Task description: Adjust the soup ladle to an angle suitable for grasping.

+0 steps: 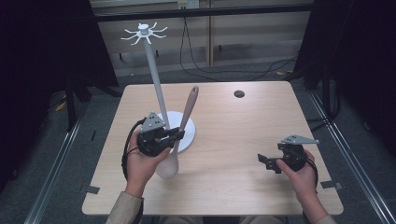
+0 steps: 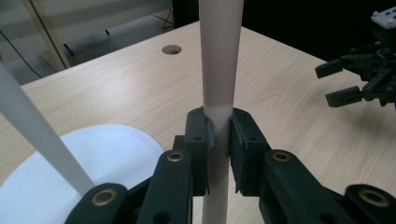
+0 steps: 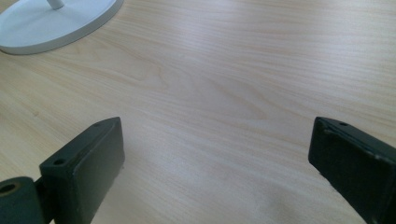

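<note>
Two grippers worked over a pale wood-grain table (image 1: 233,140) in the high view. The left gripper (image 1: 176,135) clasped a long spoon (image 1: 183,128) by its slim handle, bowl low near the table, beside a white stand (image 1: 156,88) with a round base and hooked top. The right gripper (image 1: 267,162) hovered well apart, jaws spread. In the left gripper view, black pads (image 2: 200,140) pinched the smooth, matte handle (image 2: 219,70). In the right gripper view, the jaws gaped over bare wood, the base (image 3: 60,23) far off.
</note>
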`<state>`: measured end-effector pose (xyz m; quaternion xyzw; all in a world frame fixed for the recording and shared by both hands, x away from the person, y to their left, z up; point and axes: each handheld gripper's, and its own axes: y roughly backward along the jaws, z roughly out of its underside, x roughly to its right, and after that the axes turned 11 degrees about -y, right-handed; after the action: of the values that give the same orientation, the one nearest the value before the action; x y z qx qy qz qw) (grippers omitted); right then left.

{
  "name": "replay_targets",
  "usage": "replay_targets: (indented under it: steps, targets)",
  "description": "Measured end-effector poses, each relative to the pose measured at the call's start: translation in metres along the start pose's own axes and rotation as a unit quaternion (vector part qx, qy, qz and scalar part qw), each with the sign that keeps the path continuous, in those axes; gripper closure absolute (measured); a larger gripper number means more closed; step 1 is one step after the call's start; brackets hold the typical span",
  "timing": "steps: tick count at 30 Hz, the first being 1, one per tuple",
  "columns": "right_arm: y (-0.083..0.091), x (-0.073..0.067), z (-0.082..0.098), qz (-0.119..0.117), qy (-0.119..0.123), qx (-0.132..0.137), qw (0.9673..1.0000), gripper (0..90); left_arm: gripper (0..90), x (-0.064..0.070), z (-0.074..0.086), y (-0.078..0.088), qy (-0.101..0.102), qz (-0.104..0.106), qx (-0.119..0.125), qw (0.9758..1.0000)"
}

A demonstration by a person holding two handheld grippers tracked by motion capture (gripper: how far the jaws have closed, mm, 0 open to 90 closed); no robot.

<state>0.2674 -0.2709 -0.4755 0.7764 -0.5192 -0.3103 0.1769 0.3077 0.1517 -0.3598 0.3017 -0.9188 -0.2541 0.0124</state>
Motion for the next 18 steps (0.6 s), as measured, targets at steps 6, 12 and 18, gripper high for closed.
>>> replay_targets:
  steps: [6, 12, 18]
  targets:
    - [0.0, 0.0, 0.0, 0.001, 0.0, 0.001, 1.0, 3.2, 78.8, -0.006, -0.002, 0.013, 0.007, -0.017, 0.019, 0.9997]
    - [0.0, -0.001, 0.0, 0.001, 0.001, 0.002, 1.0, 3.2, 78.8, -0.009, -0.005, 0.022, 0.007, -0.025, 0.026, 0.9993]
    - [-0.001, -0.002, 0.0, 0.002, 0.001, -0.002, 1.0, 3.2, 78.8, -0.012, -0.007, 0.03, 0.008, -0.036, 0.032, 0.9988]
